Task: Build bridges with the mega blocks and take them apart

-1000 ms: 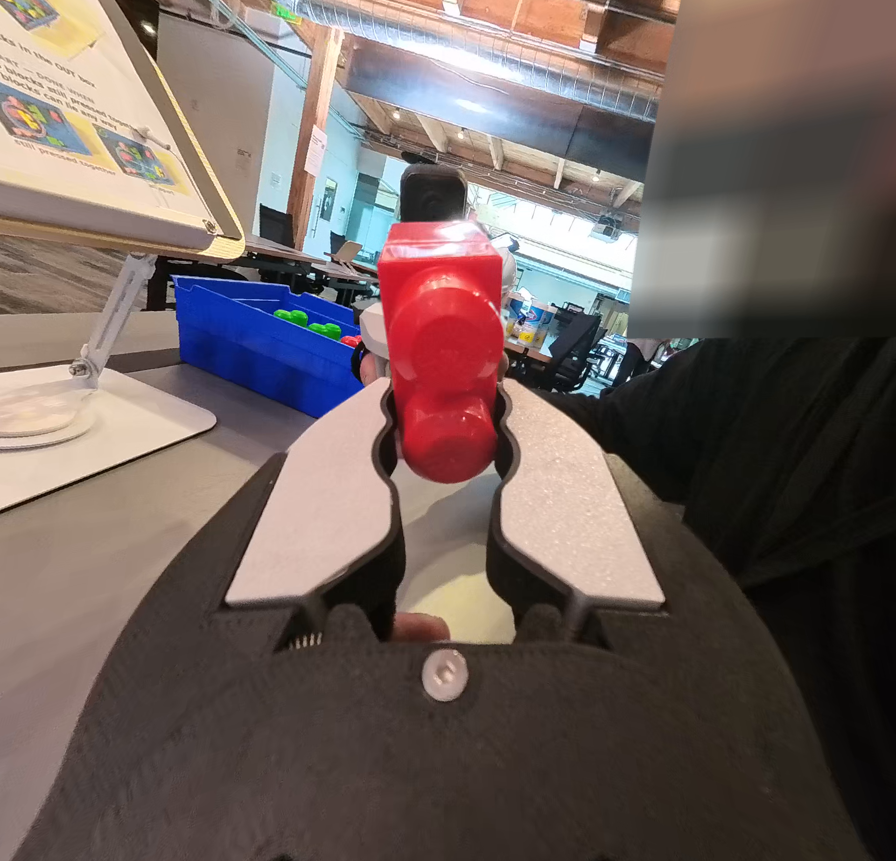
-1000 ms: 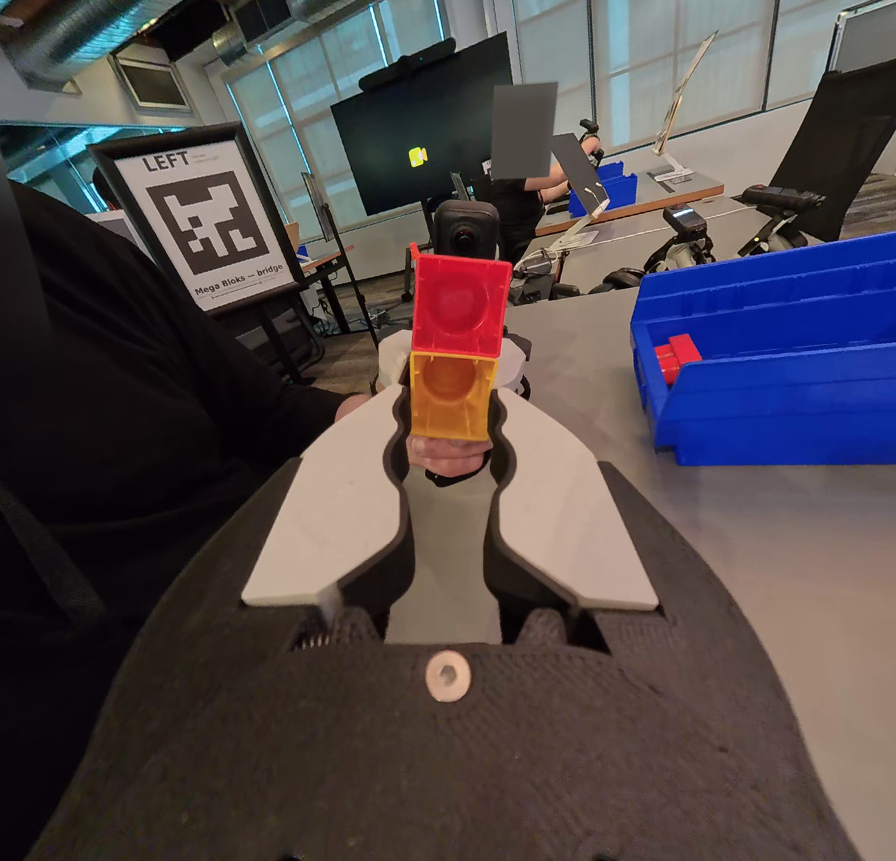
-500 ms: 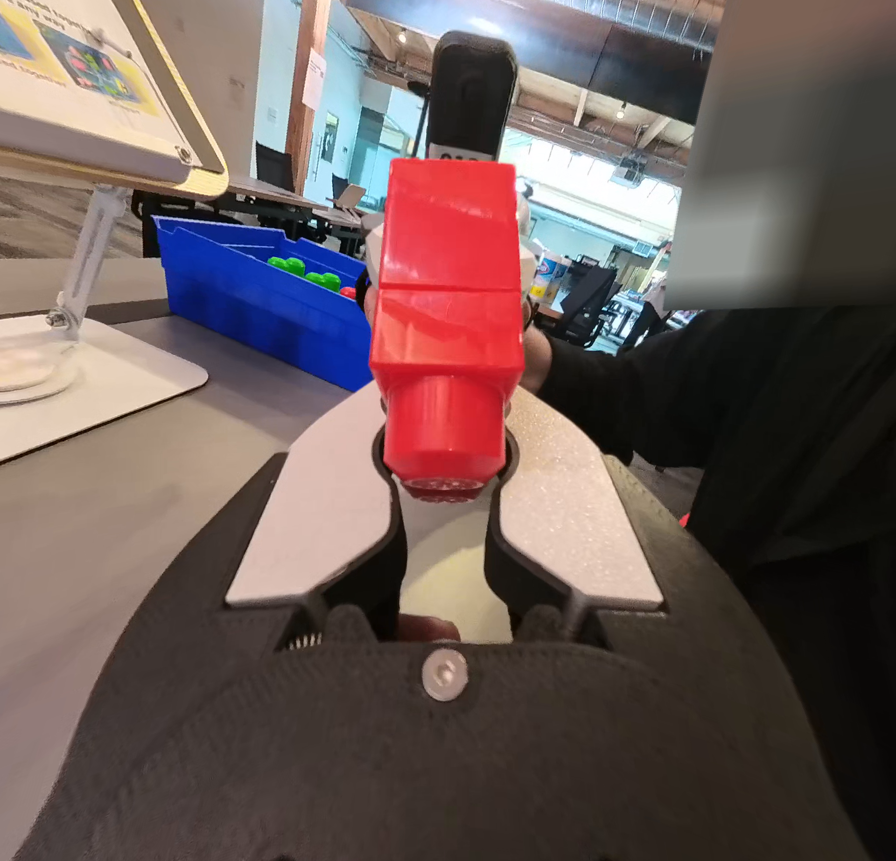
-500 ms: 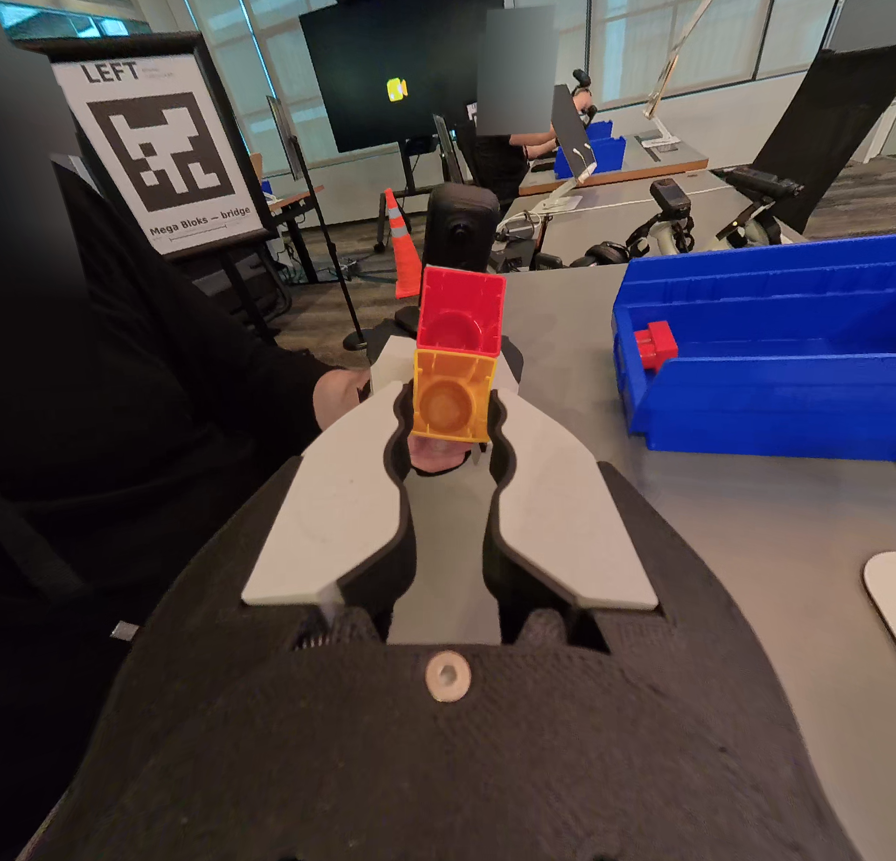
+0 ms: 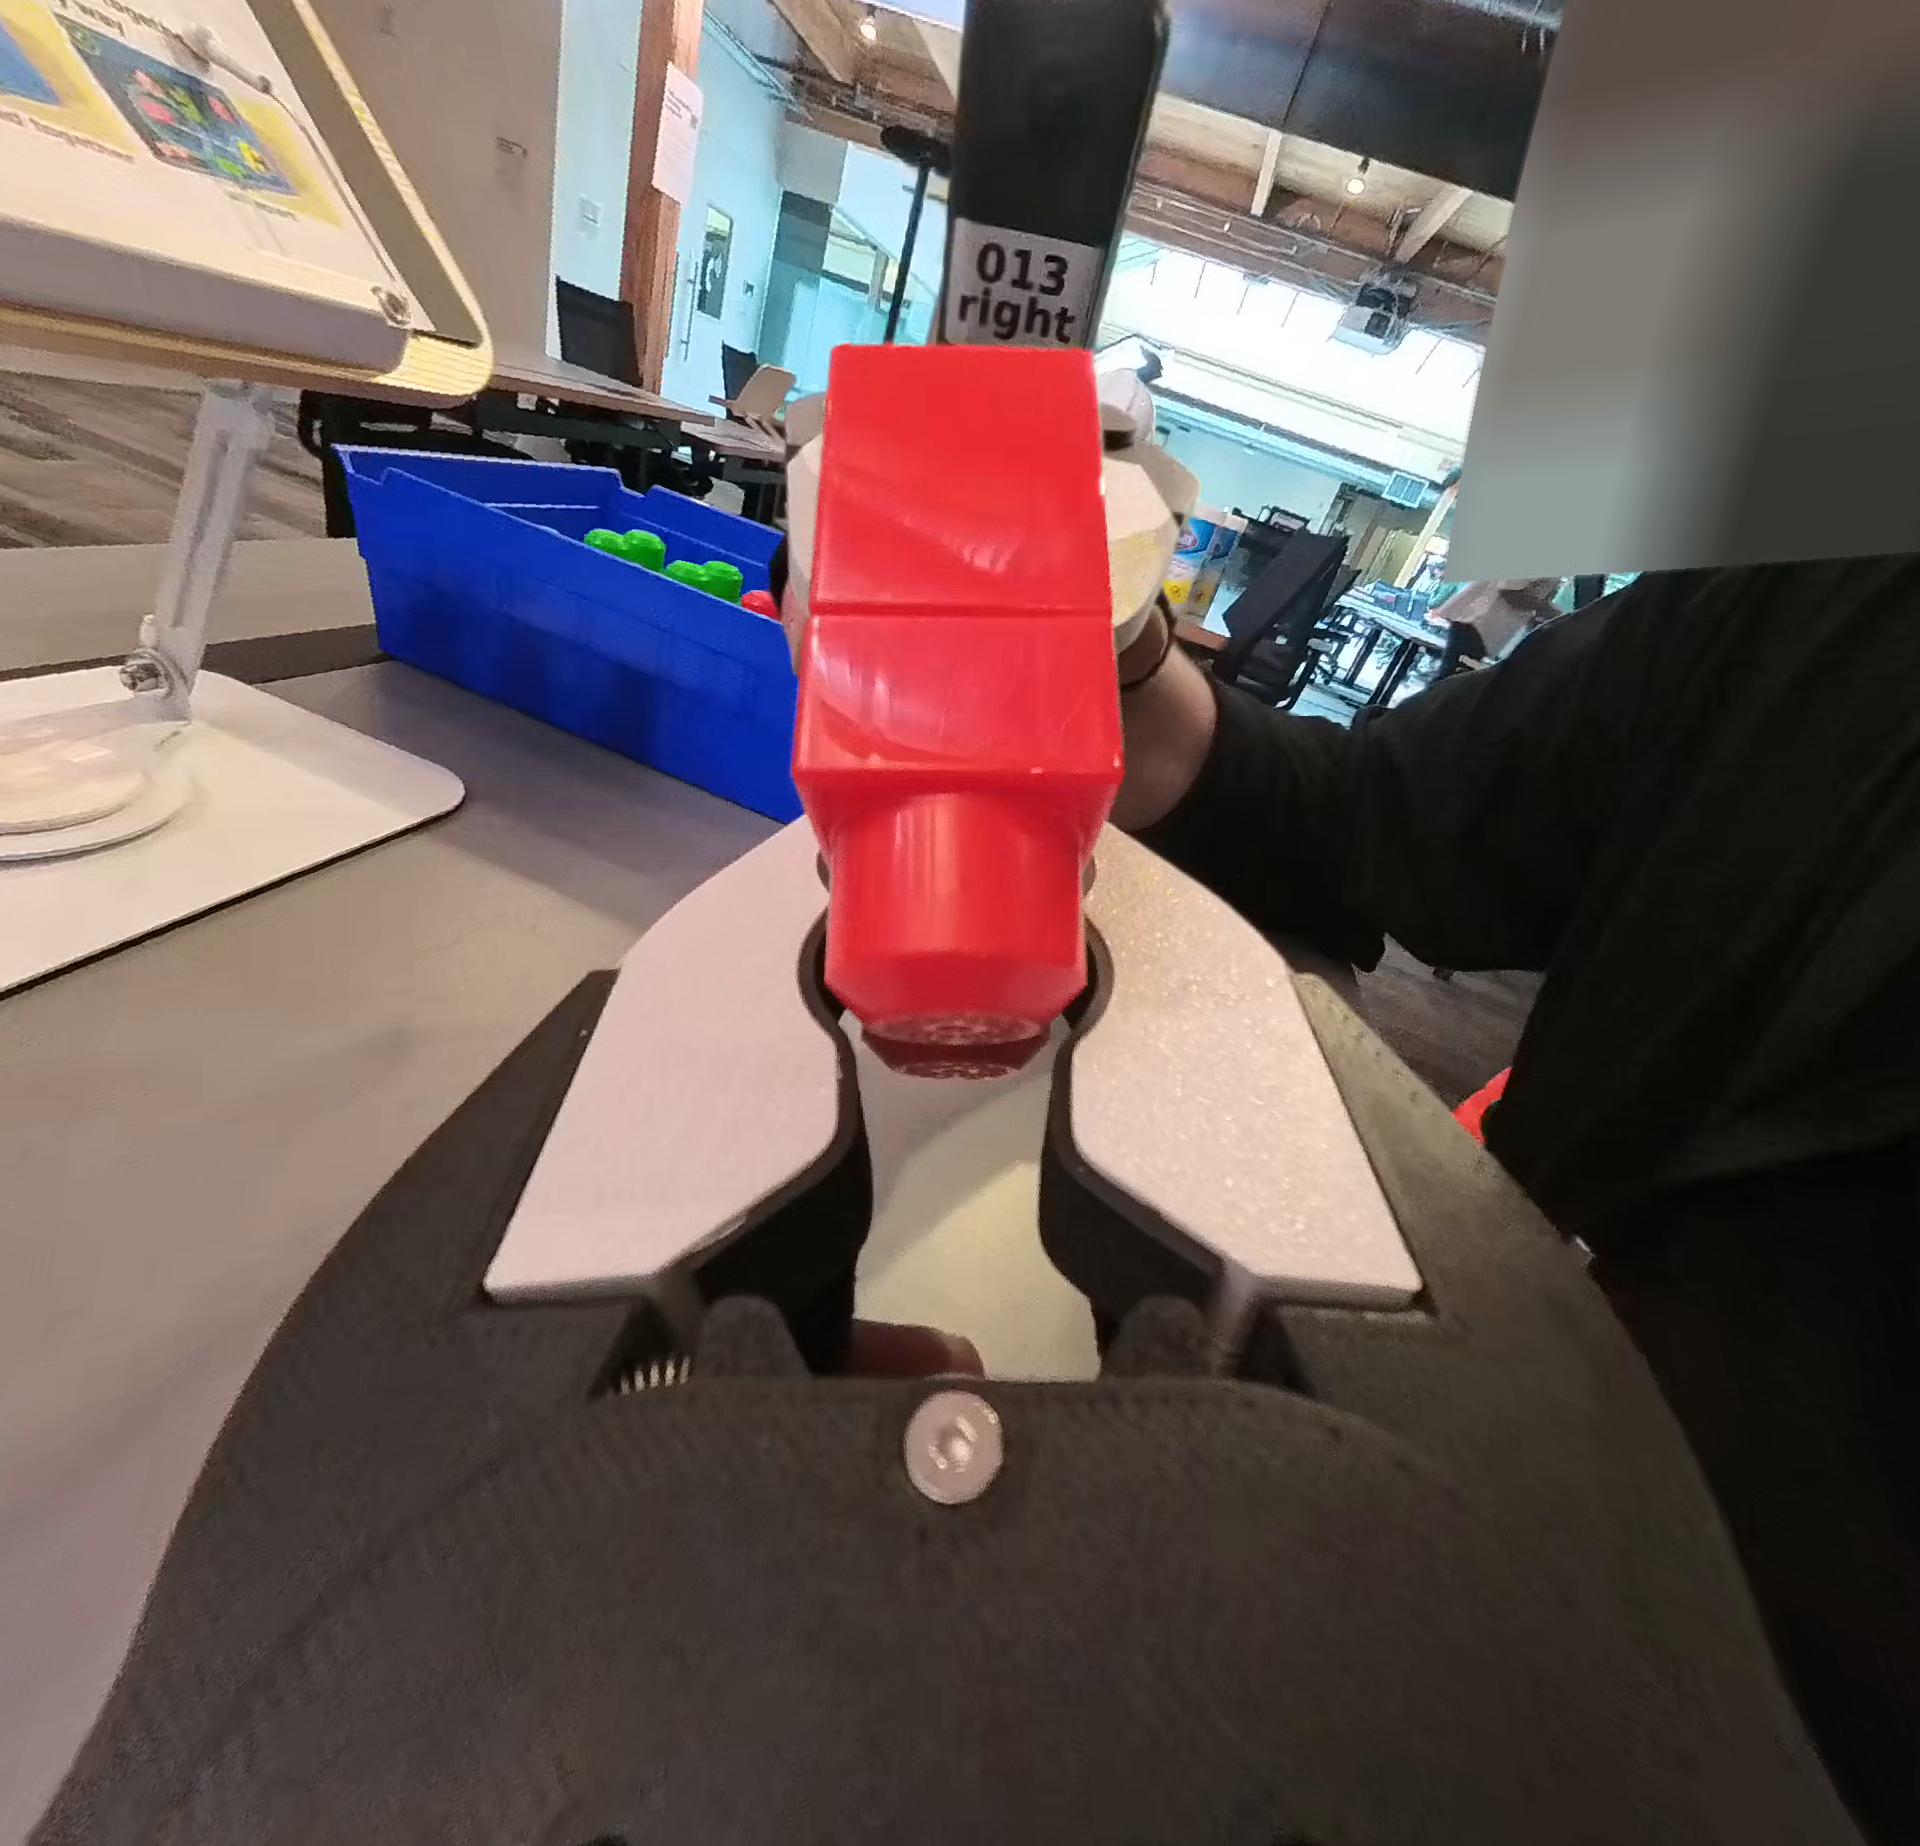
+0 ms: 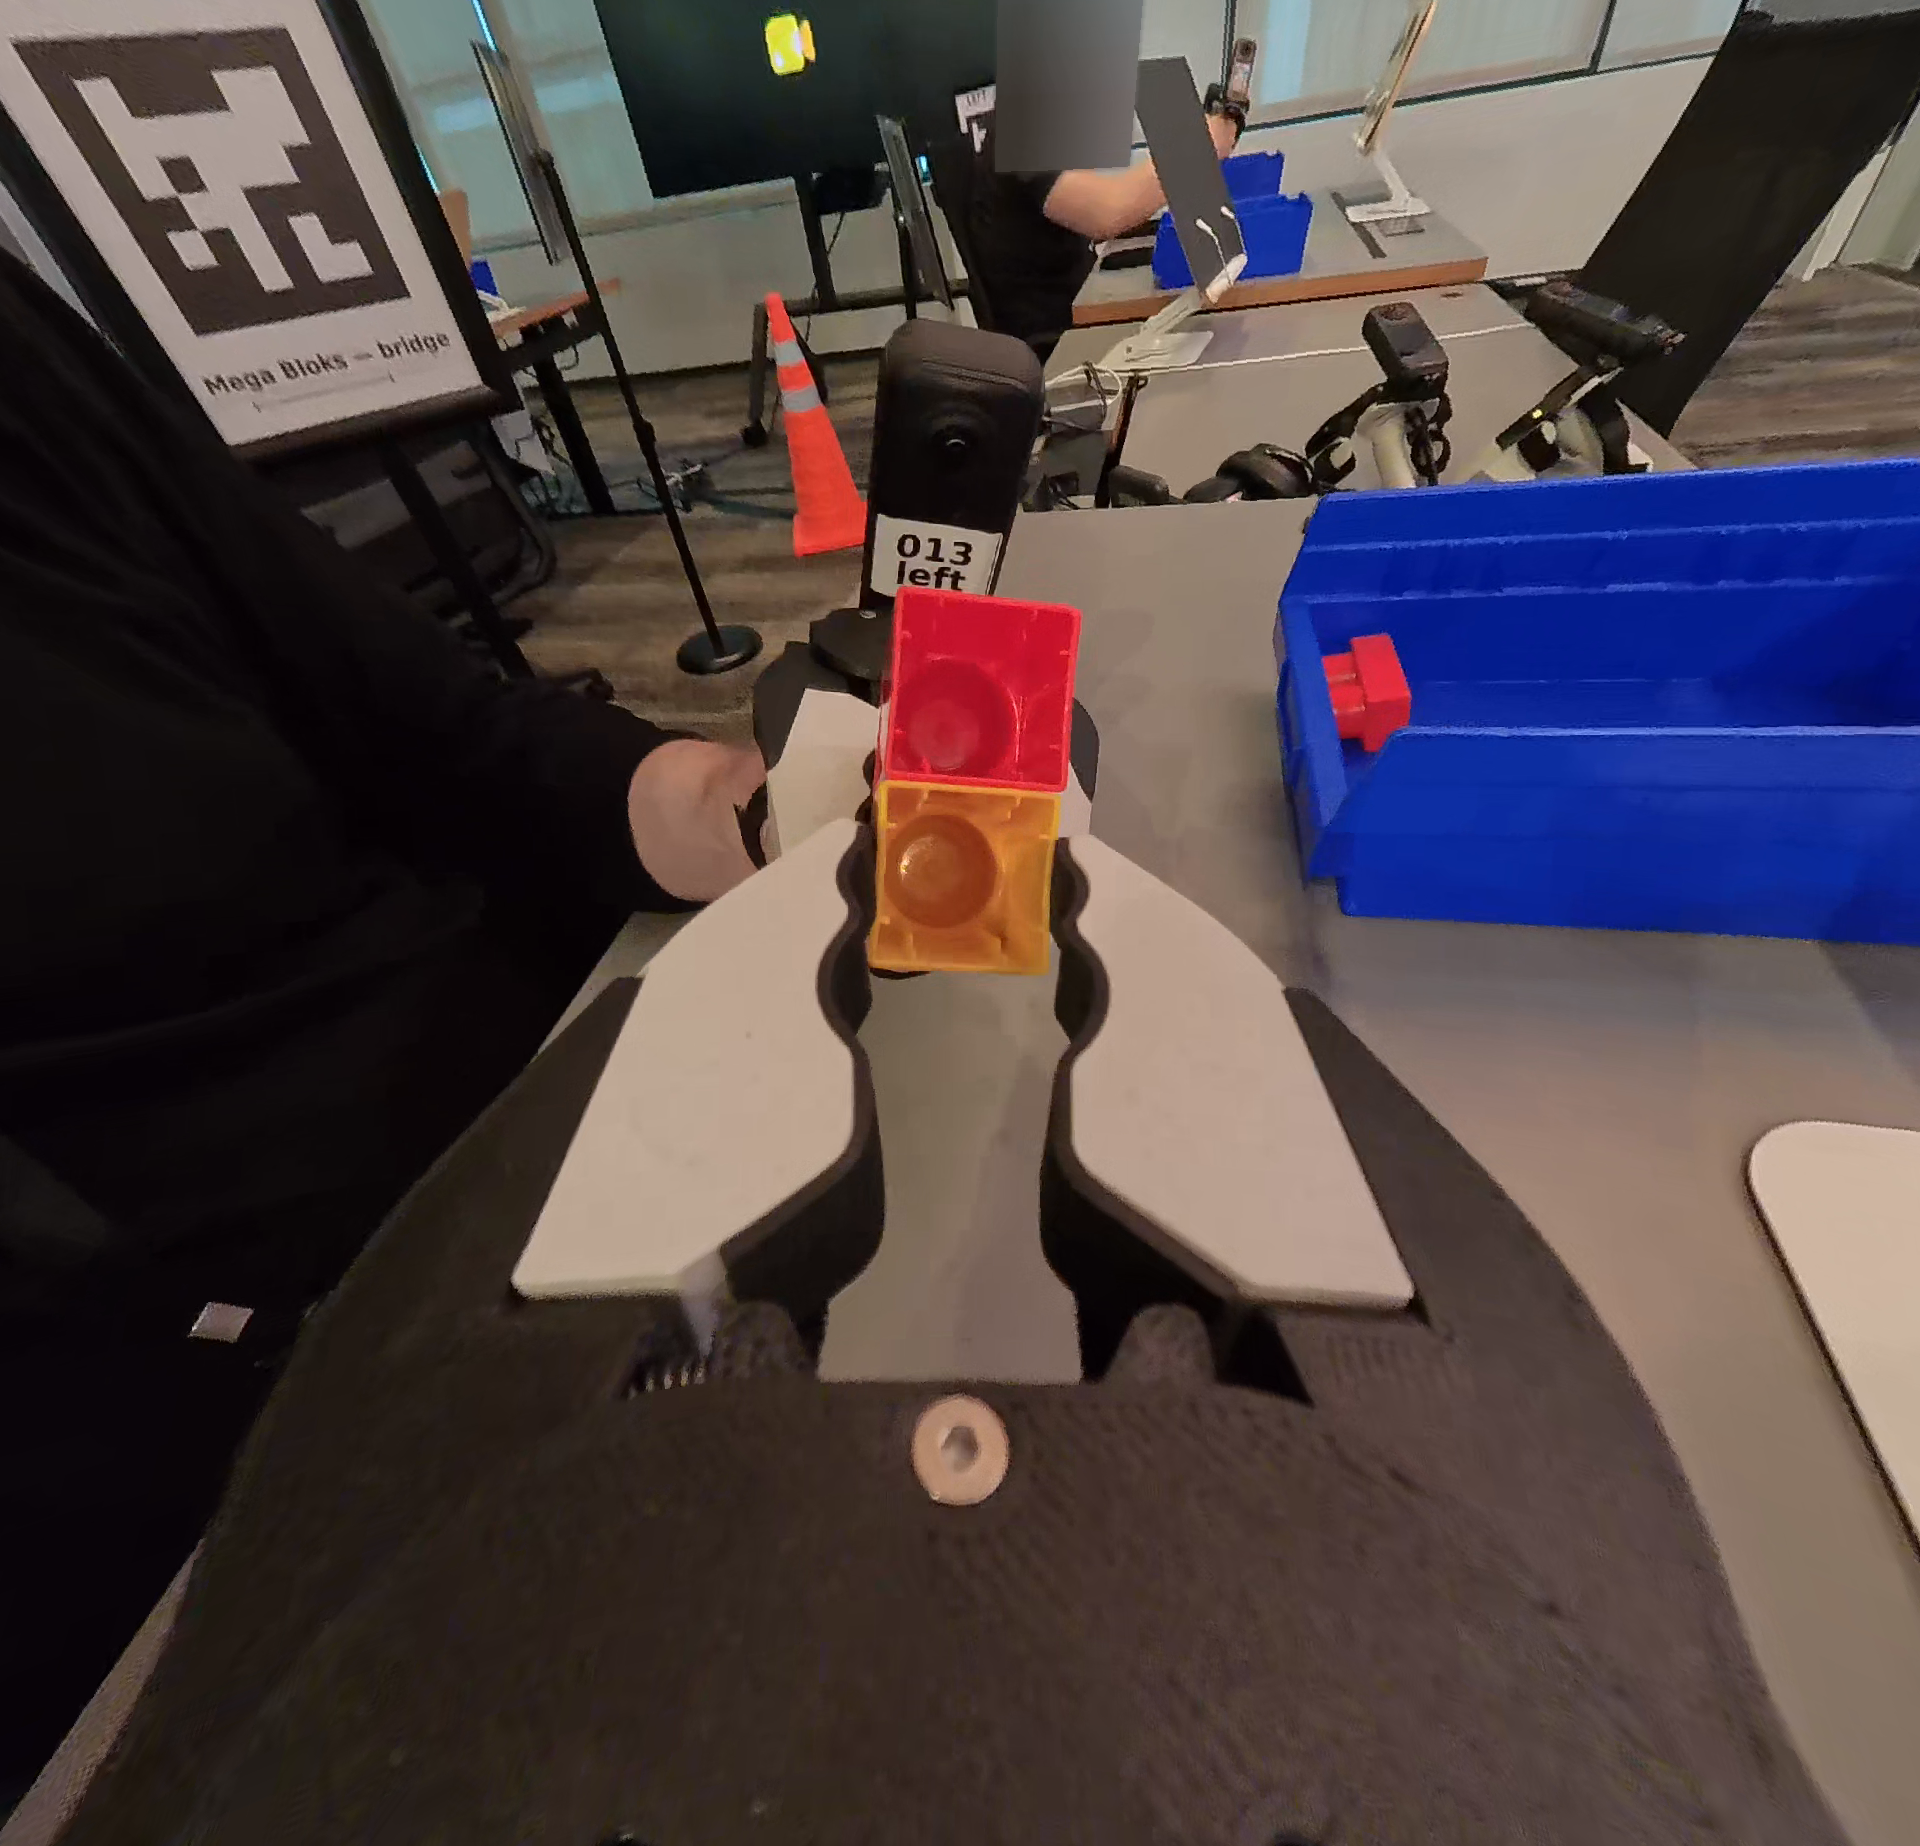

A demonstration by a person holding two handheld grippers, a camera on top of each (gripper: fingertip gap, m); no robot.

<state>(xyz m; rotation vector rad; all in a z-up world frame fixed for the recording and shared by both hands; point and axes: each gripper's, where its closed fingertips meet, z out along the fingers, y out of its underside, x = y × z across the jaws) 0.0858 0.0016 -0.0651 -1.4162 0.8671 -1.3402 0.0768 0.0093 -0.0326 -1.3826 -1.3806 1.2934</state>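
Above the grey worktop, a red block is pinched by its round stud between the left tongs, both pads pressed on it. An orange block, joined under a red block, is pinched between the right tongs. More blocks are kept in a blue bin on the worktop.
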